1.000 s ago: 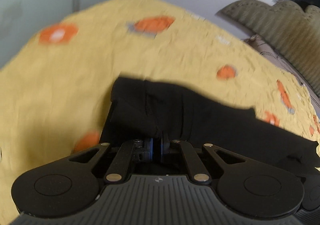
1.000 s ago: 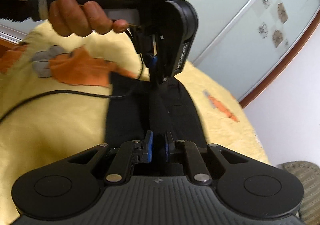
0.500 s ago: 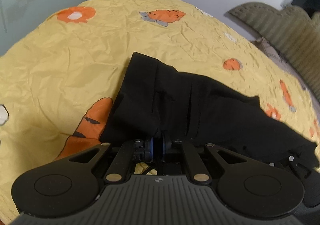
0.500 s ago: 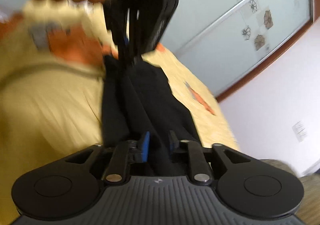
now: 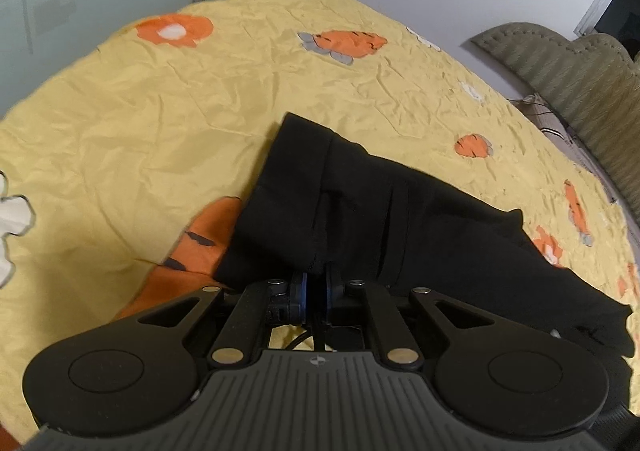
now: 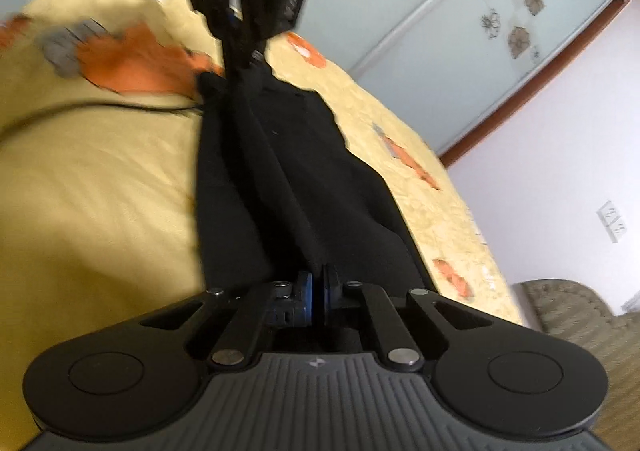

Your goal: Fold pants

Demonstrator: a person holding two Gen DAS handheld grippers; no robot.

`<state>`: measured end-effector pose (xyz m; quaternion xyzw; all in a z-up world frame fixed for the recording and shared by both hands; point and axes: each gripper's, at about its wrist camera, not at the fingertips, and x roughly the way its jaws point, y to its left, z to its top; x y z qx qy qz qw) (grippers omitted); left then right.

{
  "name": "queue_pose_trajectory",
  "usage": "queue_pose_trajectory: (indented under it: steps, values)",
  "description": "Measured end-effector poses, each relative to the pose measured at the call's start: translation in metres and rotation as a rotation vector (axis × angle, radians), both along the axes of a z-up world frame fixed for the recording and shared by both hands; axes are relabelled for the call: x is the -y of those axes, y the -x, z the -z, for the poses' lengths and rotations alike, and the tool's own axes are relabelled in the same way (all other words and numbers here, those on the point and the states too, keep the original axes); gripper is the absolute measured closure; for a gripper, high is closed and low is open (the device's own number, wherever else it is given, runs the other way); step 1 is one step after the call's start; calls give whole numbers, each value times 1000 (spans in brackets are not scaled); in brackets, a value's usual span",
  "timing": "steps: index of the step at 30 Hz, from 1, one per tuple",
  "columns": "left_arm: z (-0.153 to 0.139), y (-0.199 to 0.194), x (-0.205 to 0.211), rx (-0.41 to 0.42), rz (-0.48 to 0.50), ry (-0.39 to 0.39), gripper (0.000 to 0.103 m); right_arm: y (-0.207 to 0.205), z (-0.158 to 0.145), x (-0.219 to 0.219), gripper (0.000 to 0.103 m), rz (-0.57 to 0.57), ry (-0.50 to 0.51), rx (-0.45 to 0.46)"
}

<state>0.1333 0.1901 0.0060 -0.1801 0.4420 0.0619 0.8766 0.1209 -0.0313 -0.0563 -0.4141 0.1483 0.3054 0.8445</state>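
Observation:
Black pants [image 5: 400, 219] lie on a yellow bedsheet with orange carrot prints [image 5: 160, 103]. My left gripper [image 5: 315, 283] is shut on the near edge of the pants. In the right wrist view the pants [image 6: 304, 187] stretch as a taut ridge from my right gripper [image 6: 318, 283], which is shut on one end, to the left gripper [image 6: 244, 11] at the top, which is blurred and holds the far end. The cloth between the two grippers is lifted off the sheet.
A grey-green ribbed headboard [image 5: 580, 79] is at the right. Frosted sliding doors [image 6: 480, 31] and a white wall with a socket [image 6: 614, 227] lie beyond the bed. A black cable [image 6: 80, 111] runs across the sheet on the left.
Both grippers moved with the pants; the cloth is now pulled tighter between them. The right gripper's jaws have closed fully. More of the bed shows in the left wrist view.

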Motion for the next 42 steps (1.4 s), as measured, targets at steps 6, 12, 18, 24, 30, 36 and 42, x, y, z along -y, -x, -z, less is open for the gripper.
queue_pose_trajectory:
  steps: [6, 12, 18, 24, 30, 36, 42]
  values:
    - [13, -7, 3, -43, 7, -80, 82, 20, 3, -7, 98, -33, -4, -53]
    - [-5, 14, 4, -26, -59, -236, 38, 44, 10, -2, 87, -25, 23, 43]
    - [-31, 23, 31, 61, 99, -247, 31, 38, -32, 106, 84, 292, -369, -160]
    - [-24, 11, 144, 178, 620, -229, 17, 8, -37, 263, 40, 790, -869, -386]
    - [12, 20, 238, 253, 890, -435, 20, 8, -29, 347, 37, 885, -1201, -417]
    - [40, 21, 259, 248, 972, -517, 33, -25, -20, 411, 37, 1025, -1411, -346]
    - [49, 20, 265, 284, 984, -545, 44, -80, 13, 489, 37, 1285, -1555, -402]
